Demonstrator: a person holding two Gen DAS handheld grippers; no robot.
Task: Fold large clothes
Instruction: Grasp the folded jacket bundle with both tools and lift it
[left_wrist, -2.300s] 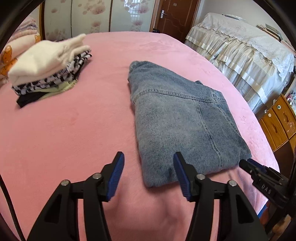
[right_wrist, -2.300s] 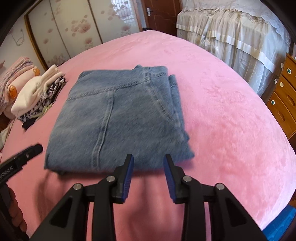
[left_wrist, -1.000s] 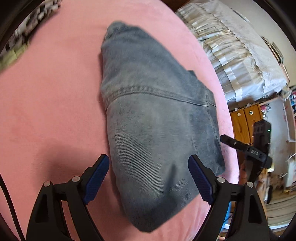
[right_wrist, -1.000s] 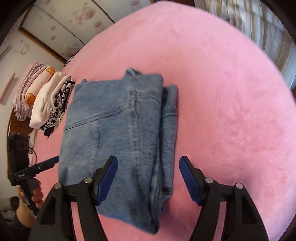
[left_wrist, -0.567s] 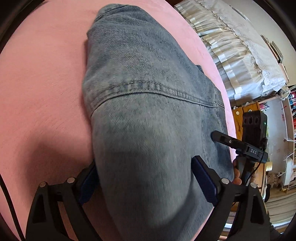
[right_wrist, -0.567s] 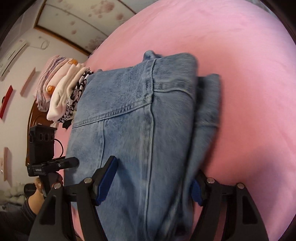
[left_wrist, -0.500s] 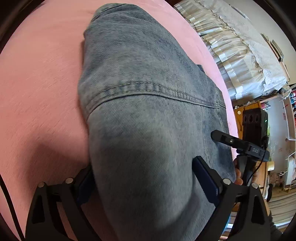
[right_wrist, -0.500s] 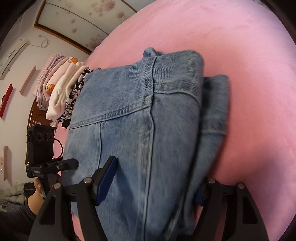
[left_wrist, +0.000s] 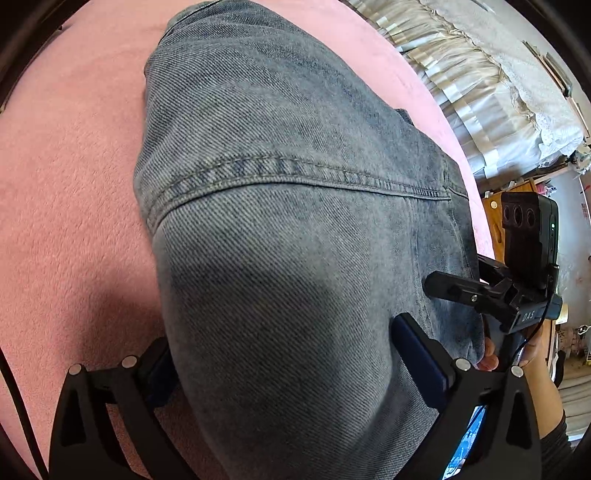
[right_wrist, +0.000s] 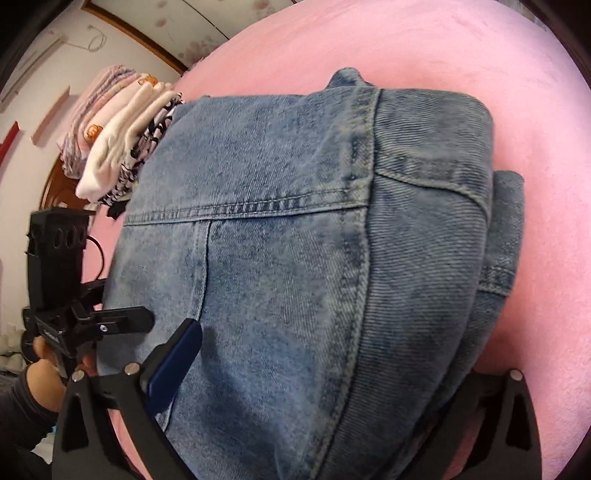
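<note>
Folded blue jeans (left_wrist: 295, 184) lie on the pink bed cover (left_wrist: 66, 184) and fill both views. My left gripper (left_wrist: 288, 362) straddles the jeans' left end. Its jaws are opening, with the denim between them; the left finger is half hidden beside the fold, and the right finger (left_wrist: 417, 354) lies on top. My right gripper (right_wrist: 321, 373) straddles the right end of the jeans (right_wrist: 295, 221), its jaws also opening around the denim. Its left finger (right_wrist: 177, 362) rests over the cloth, while the stacked layers hide the right one. Neither gripper presses on the cloth.
A stack of folded clothes (right_wrist: 122, 147) sits at the far left of the bed. A second bed with a white lace cover (left_wrist: 498, 74) and wooden drawers (left_wrist: 495, 221) stand to the right. A person's hand (right_wrist: 40, 369) holds the other gripper.
Both grippers have come forward and down onto the jeans and their jaws have spread wider. The denim now bulges between the fingers and fills each view.
</note>
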